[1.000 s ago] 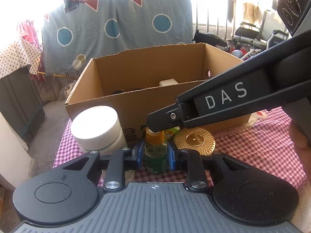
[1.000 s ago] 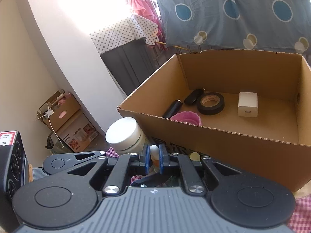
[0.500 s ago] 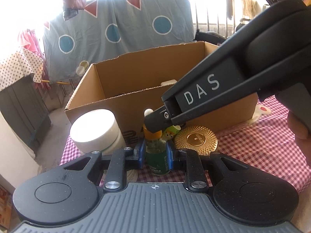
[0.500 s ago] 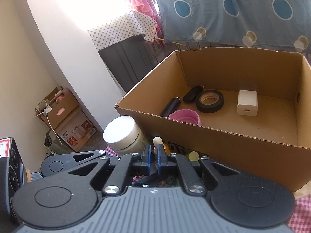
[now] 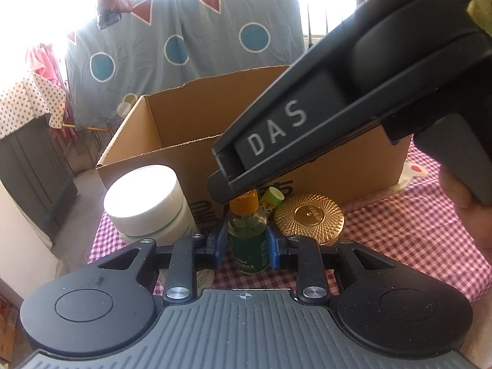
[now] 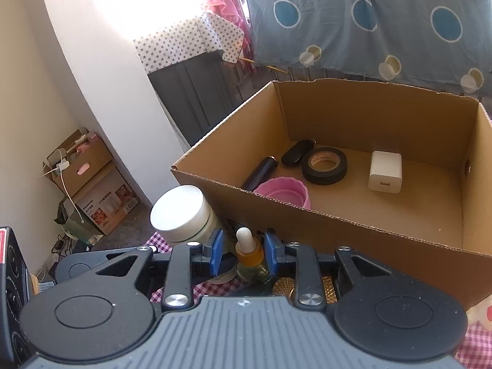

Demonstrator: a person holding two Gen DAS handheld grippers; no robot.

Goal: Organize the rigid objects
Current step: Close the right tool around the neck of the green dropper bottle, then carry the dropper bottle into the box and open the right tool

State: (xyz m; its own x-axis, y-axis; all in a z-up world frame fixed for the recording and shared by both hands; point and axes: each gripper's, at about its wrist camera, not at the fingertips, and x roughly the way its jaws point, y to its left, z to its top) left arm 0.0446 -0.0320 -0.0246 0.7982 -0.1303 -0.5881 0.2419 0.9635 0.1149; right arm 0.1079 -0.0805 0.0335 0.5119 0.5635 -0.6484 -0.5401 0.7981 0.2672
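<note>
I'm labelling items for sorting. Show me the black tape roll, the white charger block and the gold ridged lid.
black tape roll (image 6: 324,166): right wrist view, near rim.
white charger block (image 6: 385,171): right wrist view, front face.
gold ridged lid (image 5: 309,215): left wrist view, smooth centre disc.

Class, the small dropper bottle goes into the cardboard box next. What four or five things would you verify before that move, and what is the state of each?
1. Left gripper grips the dropper bottle: ok. The jaws have just been opening slightly, but the pads press on its sides.
2. Right gripper has let go: ok. Its jaws have just been opening, and the white bulb sits between them untouched.
3. Bottle upright: ok.
4. Lift path: not ok. The right gripper hangs over the cap.
5. Room in the cardboard box: ok. There is bare floor in front of the white charger.
6. Cap tight: cannot tell.
</note>
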